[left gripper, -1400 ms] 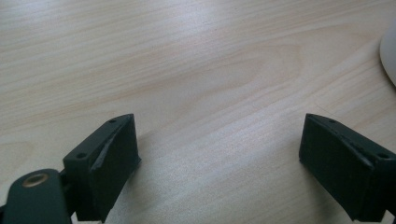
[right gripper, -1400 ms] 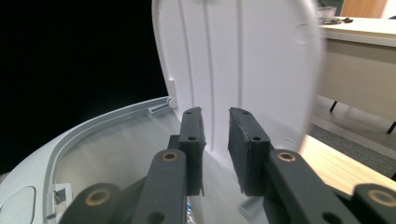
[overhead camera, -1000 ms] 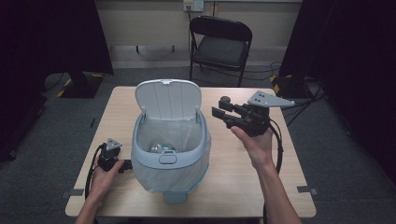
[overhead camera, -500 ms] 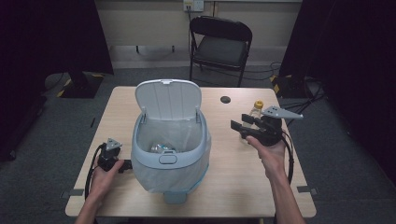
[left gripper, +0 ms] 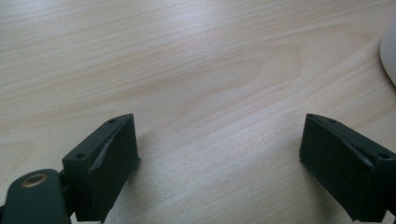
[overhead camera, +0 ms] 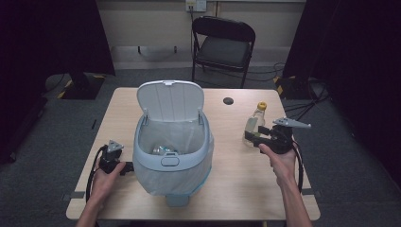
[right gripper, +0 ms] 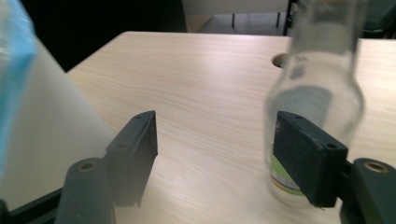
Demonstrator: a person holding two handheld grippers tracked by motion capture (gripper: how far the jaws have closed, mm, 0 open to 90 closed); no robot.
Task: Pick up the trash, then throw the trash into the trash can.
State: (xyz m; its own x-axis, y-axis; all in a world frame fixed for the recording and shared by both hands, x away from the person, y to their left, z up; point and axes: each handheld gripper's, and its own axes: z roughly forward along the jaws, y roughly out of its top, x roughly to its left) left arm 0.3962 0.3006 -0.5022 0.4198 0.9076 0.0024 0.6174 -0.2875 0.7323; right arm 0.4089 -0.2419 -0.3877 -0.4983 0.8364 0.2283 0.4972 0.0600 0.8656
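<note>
The bottle (overhead camera: 254, 124) stands upright on the table (overhead camera: 236, 179), right of the bin (overhead camera: 171, 156), just beyond the right gripper (overhead camera: 259, 140), whose jaws are spread. It is clear glass, yellow-capped. The left gripper (left gripper: 219, 158) rests with jaws apart, empty.

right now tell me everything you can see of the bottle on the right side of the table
The bottle is small, clear and looks empty, with a yellow cap, a narrow neck and a green-and-white label low on its body. It stands upright on the wooden table, right of the bin. The right tongs are open beside it; in the right gripper view one jaw overlaps the bottle, which is not between the jaws; contact cannot be told.
</note>
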